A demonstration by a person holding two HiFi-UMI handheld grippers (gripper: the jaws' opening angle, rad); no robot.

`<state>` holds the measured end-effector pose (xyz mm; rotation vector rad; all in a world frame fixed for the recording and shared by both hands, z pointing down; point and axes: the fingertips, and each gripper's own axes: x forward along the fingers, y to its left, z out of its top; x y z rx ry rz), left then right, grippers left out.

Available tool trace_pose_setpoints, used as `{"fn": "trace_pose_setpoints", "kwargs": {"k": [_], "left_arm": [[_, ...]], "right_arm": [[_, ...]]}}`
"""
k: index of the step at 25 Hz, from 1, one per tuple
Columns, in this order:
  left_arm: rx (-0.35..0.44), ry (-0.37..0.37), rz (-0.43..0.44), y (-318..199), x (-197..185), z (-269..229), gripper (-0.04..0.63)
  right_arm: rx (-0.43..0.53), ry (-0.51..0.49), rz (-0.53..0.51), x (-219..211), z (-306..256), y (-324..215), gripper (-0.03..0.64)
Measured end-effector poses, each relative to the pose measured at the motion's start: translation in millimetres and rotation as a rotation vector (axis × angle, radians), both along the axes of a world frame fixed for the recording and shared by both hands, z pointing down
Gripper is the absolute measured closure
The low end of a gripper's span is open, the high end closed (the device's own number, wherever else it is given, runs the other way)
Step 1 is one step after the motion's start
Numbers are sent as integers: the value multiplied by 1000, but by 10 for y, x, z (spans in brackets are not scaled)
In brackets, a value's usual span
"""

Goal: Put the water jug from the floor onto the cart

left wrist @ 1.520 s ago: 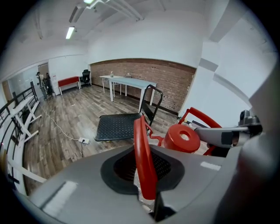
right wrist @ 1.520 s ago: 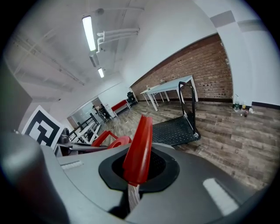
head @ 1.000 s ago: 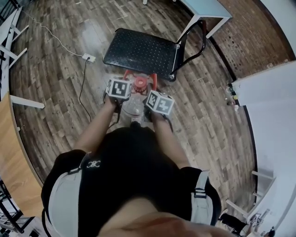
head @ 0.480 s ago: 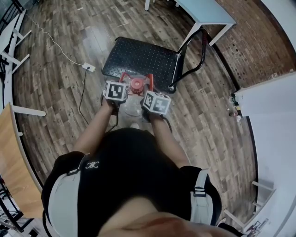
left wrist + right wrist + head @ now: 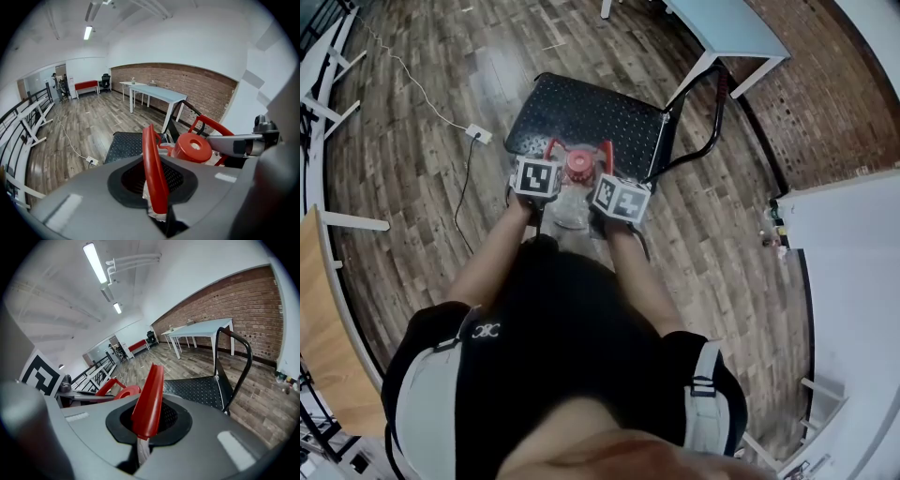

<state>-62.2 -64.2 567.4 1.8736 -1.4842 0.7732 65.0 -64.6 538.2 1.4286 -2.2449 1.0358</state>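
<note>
Left gripper (image 5: 157,211) and right gripper (image 5: 140,446), fingers narrow, each pinch a red handle (image 5: 152,168) of the jug (image 5: 578,166) mid-frame. If either thin grip slips, I judge it drops short of the cart (image 5: 591,117) just above.

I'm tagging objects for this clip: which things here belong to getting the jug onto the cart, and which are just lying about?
Part of the job:
- water jug, held by its red handles
- left gripper and right gripper, both shut on those handles
- black cart

Just lying about:
- power strip on the floor
- light blue table beyond the cart
</note>
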Motion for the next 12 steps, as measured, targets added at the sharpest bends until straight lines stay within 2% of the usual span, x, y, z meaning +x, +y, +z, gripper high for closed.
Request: {"fn": "trace_pose_setpoints", "kwargs": {"k": [12], "left_arm": [[19,-6,47,-721,-35,62,561]], "right_arm": [[-18,46,23,-23,267,-661,601]]}}
